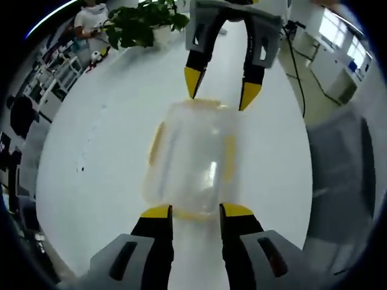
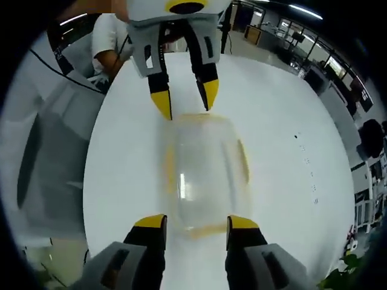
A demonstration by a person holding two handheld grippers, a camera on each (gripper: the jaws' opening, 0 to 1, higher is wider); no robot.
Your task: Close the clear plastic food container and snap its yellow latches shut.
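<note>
Where it lies, the clear container [image 1: 192, 160] looks blurred.

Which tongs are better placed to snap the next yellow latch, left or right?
Neither clearly: left tongs and right tongs each sit open at opposite end latches of the container. Either could press its near latch.

Left gripper view: close, looking down over container [image 1: 192, 160] toward right gripper [image 1: 221, 95]. Right gripper view: opposite end (facing back). Shared: container, white table [image 1: 97, 151].
</note>
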